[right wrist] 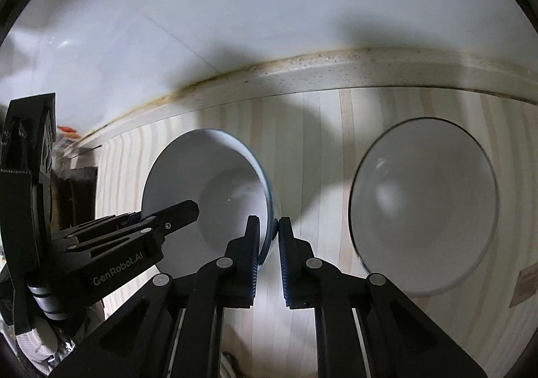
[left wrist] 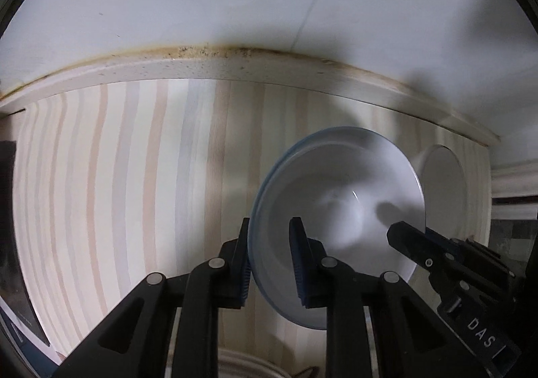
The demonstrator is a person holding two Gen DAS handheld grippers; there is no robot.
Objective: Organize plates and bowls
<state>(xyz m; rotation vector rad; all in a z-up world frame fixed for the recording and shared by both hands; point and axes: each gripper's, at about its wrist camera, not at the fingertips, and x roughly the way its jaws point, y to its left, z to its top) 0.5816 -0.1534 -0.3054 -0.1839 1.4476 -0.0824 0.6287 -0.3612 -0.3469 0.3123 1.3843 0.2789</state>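
The striped counter (left wrist: 134, 193) carries everything, and the blue-rimmed bowl (left wrist: 336, 210) is my landmark on it. Just beside that bowl, on its right, sits a second pale bowl (right wrist: 423, 210), apart from it. My left gripper (left wrist: 270, 263) is clamped on the blue-rimmed bowl's left rim, one pad inside, one outside; my right gripper (right wrist: 269, 257) pinches the opposite rim the same way. I judge the lift needs both hands rising together, level, so neither rim slips.
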